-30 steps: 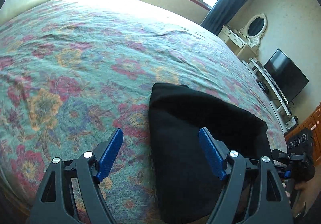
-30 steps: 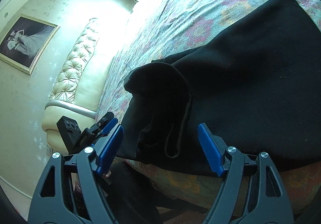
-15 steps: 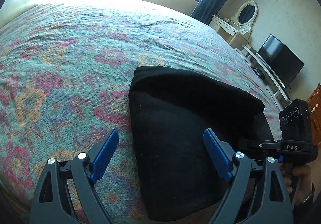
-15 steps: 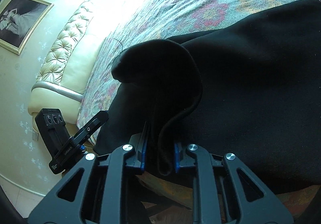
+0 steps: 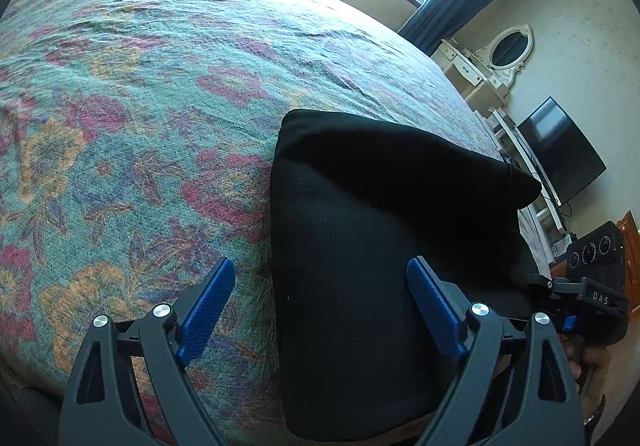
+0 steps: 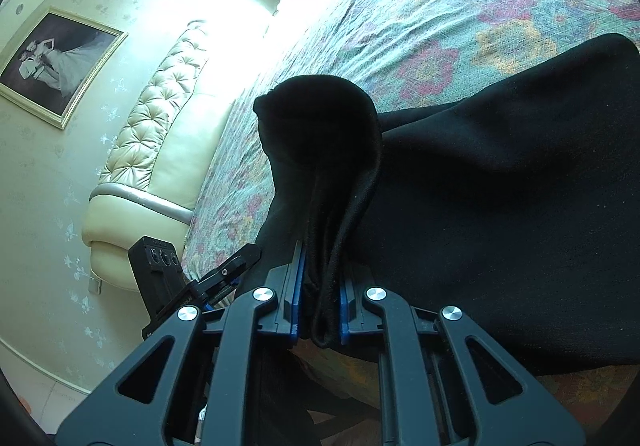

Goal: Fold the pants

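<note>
Where the floral woven bedspread (image 5: 132,118) covers the bed, black pants (image 5: 360,246) lie folded into a thick matte slab near the front edge, long axis running away from the left camera toward a rounded far end. One corner of the soft knit fabric is bunched into a limp hump (image 6: 320,134) raised off the slab. The right gripper (image 6: 318,302) has its blue ribbed pads pressed together on that bunched corner. The left gripper (image 5: 320,310) is spread wide, one pad (image 5: 206,310) over the bedspread, the other over the pants, gripping nothing.
</note>
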A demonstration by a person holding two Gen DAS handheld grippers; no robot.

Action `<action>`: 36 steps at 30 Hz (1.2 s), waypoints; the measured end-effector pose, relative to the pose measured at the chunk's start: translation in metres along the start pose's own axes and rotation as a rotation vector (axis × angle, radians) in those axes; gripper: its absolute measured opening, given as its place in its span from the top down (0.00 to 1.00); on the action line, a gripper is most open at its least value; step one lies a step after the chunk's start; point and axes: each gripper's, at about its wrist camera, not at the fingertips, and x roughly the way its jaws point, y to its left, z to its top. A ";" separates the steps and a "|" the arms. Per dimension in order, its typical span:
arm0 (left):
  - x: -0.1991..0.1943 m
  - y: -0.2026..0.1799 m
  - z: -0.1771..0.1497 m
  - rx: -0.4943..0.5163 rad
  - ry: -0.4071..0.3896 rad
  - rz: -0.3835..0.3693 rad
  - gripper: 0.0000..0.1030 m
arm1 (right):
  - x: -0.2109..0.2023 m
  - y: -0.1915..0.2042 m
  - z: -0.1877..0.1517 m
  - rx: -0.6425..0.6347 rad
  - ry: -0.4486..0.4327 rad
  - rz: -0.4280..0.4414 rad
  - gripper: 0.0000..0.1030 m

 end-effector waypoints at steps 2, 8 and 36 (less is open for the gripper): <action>-0.003 -0.005 0.001 0.030 -0.013 0.018 0.16 | -0.005 0.000 0.001 0.002 -0.012 0.001 0.88; -0.007 -0.018 0.001 0.121 -0.035 0.058 0.16 | -0.034 -0.016 0.000 0.013 -0.055 -0.006 0.88; 0.018 -0.049 -0.021 0.200 0.052 -0.002 0.16 | -0.114 -0.081 -0.009 0.165 -0.226 -0.130 0.88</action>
